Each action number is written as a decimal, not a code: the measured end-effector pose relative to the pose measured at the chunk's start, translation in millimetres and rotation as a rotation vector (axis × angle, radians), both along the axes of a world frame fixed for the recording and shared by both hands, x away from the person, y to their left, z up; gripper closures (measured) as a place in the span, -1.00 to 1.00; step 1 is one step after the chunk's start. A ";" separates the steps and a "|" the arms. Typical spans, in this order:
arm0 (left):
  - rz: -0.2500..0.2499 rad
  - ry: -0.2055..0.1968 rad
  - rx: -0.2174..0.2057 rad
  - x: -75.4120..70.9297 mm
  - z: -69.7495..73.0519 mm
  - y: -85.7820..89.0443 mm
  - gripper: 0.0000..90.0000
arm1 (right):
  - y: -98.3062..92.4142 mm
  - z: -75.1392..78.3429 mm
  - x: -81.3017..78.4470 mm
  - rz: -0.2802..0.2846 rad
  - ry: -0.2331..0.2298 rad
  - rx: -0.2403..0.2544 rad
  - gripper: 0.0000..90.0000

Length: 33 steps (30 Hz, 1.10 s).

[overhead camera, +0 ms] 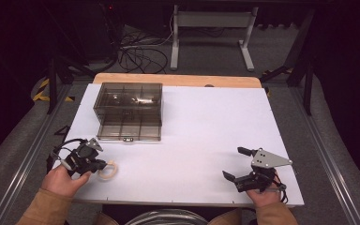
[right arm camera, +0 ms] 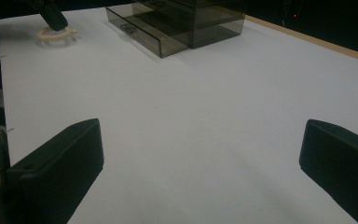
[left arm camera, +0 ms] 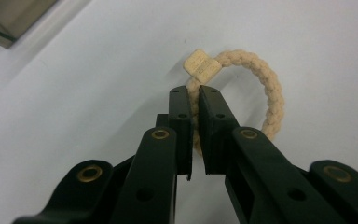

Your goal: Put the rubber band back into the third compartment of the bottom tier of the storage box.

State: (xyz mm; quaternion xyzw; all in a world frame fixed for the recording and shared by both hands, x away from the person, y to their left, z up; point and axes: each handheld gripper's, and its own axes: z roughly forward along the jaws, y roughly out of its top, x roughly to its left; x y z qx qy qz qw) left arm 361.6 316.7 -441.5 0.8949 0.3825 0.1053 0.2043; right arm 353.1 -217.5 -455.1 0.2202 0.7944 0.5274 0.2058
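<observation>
Overhead light on white desk [overhead camera: 206, 122], surroundings near black. Smoky box [overhead camera: 129, 110] shows glare streaks. Right gripper view dim, bluish; near jaws soft. Left gripper view bright, sharp, soft shadows.

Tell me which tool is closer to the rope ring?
The left tool. Its jaws are pinched on the rope ring. The right tool sits open, far across the table.
</observation>
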 end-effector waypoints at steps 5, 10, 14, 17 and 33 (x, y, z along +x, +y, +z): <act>0.010 -0.043 -0.049 -1.5 7.6 3.2 0.88 | 0.2 -0.3 0.3 -0.002 0.003 -0.002 -1.00; 0.008 -0.085 -0.072 -2.6 14.1 4.9 0.88 | 0.8 -0.6 0.8 -0.001 0.004 -0.003 -1.00; 0.013 -0.116 -0.084 -4.2 18.4 5.4 0.88 | 1.3 -0.9 0.9 0.000 0.006 -0.004 -1.00; 0.016 -0.131 -0.101 -5.1 21.0 6.2 0.88 | 1.2 -0.9 0.9 -0.001 0.006 -0.004 -1.00; 0.019 -0.209 -0.180 -5.6 35.2 9.1 0.88 | 1.3 -3.0 -0.4 0.000 0.010 -0.007 -1.00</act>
